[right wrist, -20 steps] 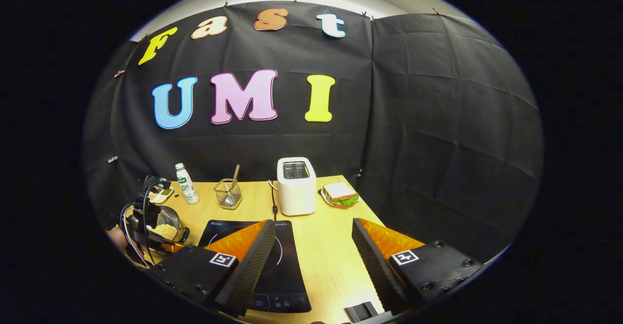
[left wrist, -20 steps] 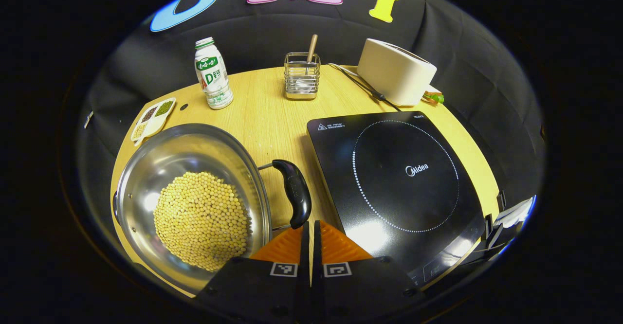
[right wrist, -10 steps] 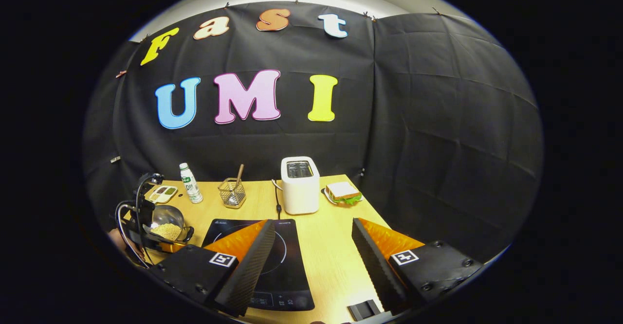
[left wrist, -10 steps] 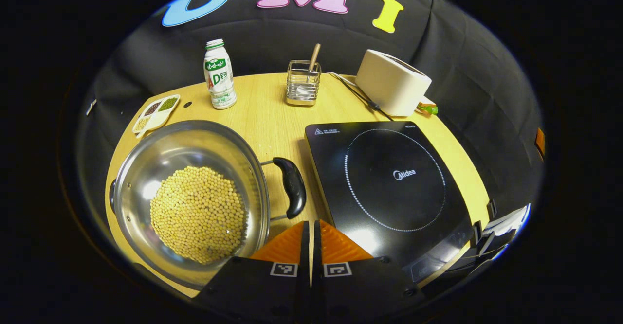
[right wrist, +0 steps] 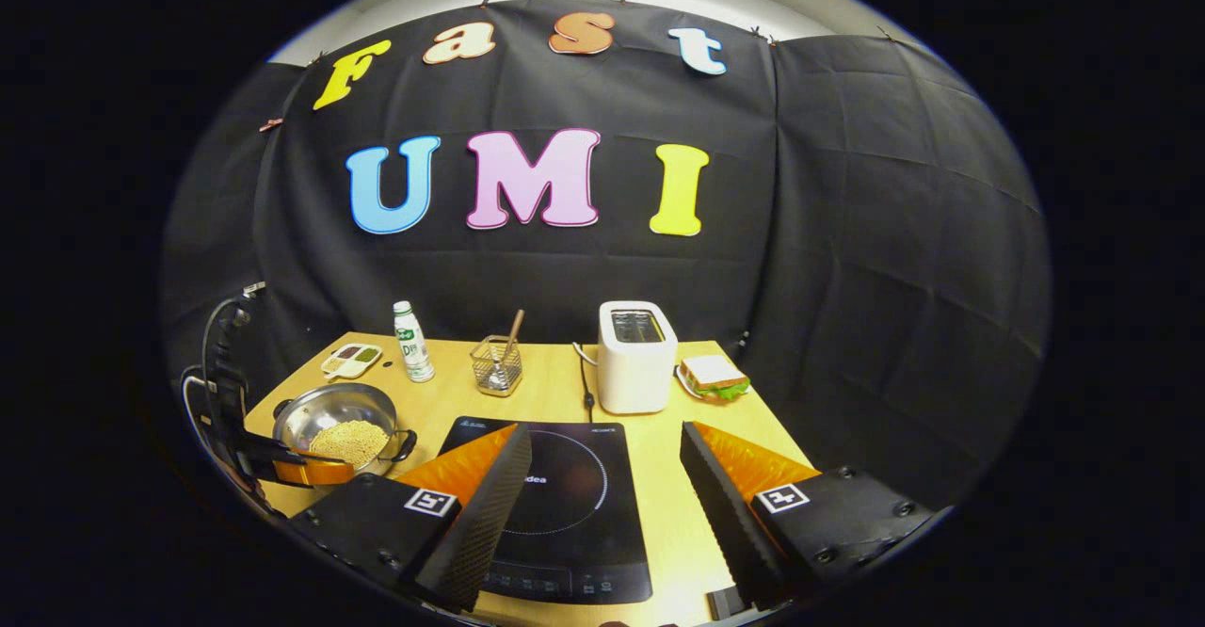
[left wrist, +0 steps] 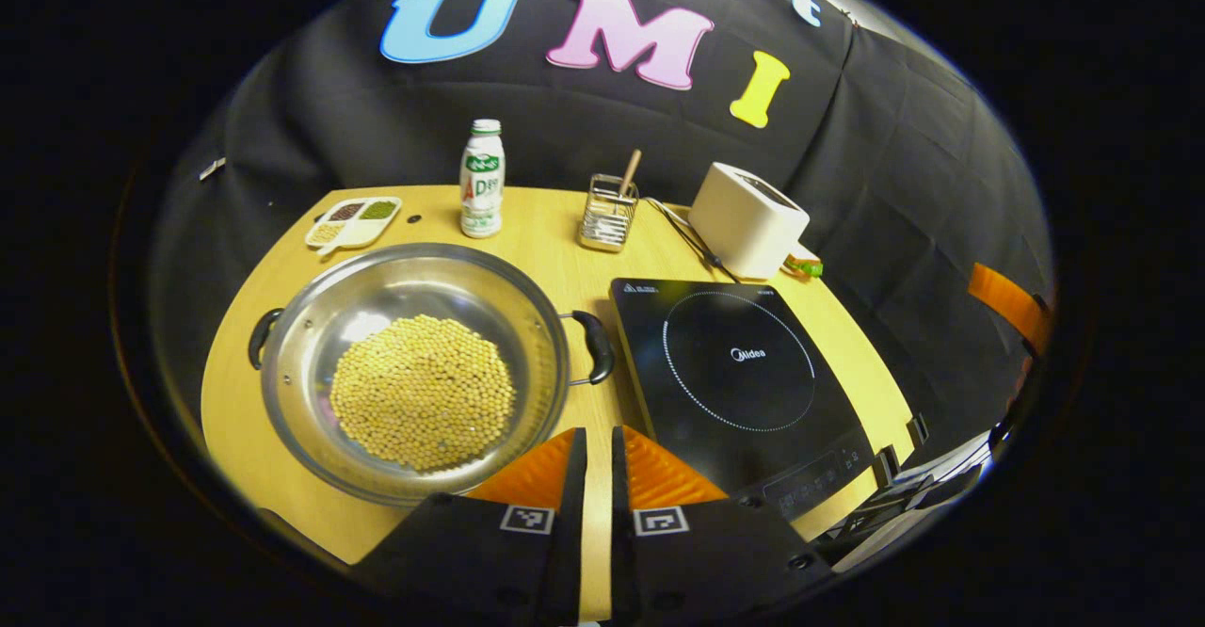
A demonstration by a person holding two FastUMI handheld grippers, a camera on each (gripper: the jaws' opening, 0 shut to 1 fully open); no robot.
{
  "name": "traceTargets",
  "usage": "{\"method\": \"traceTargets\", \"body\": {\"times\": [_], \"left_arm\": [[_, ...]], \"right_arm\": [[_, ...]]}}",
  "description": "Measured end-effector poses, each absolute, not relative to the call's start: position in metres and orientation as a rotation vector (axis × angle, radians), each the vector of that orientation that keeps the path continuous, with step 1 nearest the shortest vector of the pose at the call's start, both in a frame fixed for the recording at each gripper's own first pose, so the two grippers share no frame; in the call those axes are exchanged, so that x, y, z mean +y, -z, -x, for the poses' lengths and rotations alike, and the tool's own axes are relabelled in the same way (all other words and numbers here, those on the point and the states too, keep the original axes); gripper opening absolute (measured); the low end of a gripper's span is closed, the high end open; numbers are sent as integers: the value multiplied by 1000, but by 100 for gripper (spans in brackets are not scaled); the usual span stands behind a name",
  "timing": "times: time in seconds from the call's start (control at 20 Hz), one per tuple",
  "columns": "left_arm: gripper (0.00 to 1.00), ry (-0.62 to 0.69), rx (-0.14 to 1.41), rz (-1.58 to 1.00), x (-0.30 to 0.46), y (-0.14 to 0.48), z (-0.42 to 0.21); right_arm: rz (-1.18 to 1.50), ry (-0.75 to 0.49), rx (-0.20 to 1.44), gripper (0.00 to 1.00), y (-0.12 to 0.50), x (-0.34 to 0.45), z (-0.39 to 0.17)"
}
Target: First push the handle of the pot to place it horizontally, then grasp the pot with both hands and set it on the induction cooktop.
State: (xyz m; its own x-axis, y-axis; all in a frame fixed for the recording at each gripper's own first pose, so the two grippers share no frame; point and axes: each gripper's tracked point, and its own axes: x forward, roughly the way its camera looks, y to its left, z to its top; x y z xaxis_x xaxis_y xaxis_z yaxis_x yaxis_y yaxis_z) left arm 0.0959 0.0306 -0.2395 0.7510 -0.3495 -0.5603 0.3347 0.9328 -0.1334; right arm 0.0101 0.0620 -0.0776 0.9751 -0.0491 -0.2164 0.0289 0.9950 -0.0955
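A steel pot holding soybeans sits on the wooden table, left of the black induction cooktop. Its two black handles point left and right, level across the left gripper view. My left gripper hovers just in front of the pot's near right rim, shut with nothing between its fingers and touching nothing. In the right gripper view the pot lies far left with the left gripper by it. My right gripper stands open and empty above the cooktop's near edge.
Along the back of the table stand a drink bottle, a wire utensil holder, a white toaster with its cord, and a sandwich on a plate. A small divided dish lies at the back left.
My left gripper has drawn back and risen away from the pot's right handle, so the whole pot now shows with both handles level. The right gripper's view has shifted slightly, with the table now lying farther right in it.
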Motion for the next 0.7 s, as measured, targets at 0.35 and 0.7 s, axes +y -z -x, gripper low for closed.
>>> {"method": "traceTargets", "body": {"times": [0.35,0.7], "left_arm": [[99,298,481,100,113,192,-85],[96,126,438,132,227,172,-121]], "right_arm": [[95,-51,232,99,77,129,-42],[72,-130,327,99,105,211,-73]]}}
